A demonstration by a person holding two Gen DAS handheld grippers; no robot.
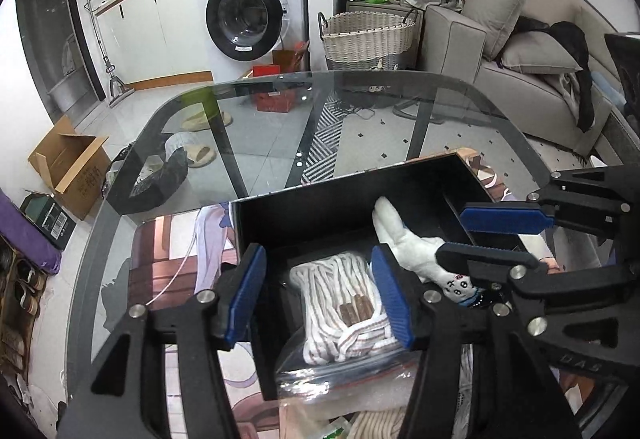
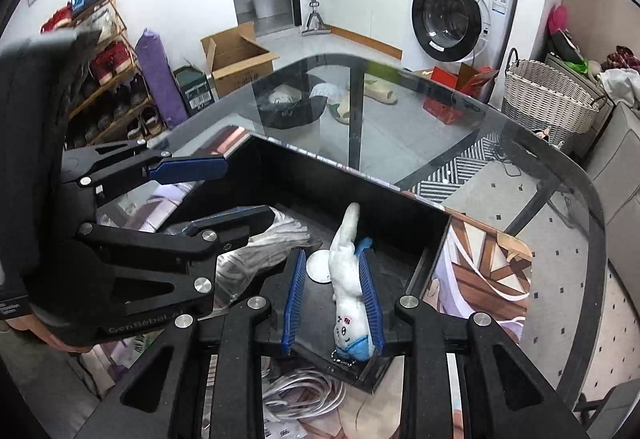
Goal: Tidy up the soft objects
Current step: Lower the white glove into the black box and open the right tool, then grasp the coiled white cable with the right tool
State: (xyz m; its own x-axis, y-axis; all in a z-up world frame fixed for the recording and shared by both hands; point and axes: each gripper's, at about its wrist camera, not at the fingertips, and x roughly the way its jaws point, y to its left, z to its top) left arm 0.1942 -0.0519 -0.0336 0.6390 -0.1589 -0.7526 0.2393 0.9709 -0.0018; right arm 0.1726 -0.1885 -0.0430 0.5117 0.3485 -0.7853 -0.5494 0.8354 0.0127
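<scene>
Now our right gripper (image 2: 334,303) clamped on the white plush toy (image 2: 348,279) — left gripper (image 1: 320,299) apart, straddling bagged cloth (image 1: 340,303) at six o'clock in the black box (image 1: 320,207).

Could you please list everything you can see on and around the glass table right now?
plush toy: one, white and blue, in the black box, between the right gripper's pads
bagged cloth: one, white striped, in the box
black box: one, on the glass table
wicker basket: one, pale, on the floor
washing machine: one, white, far wall
cardboard box: one, brown, on the floor
left gripper: black, blue pads, open
right gripper: shut on plush toy
</scene>
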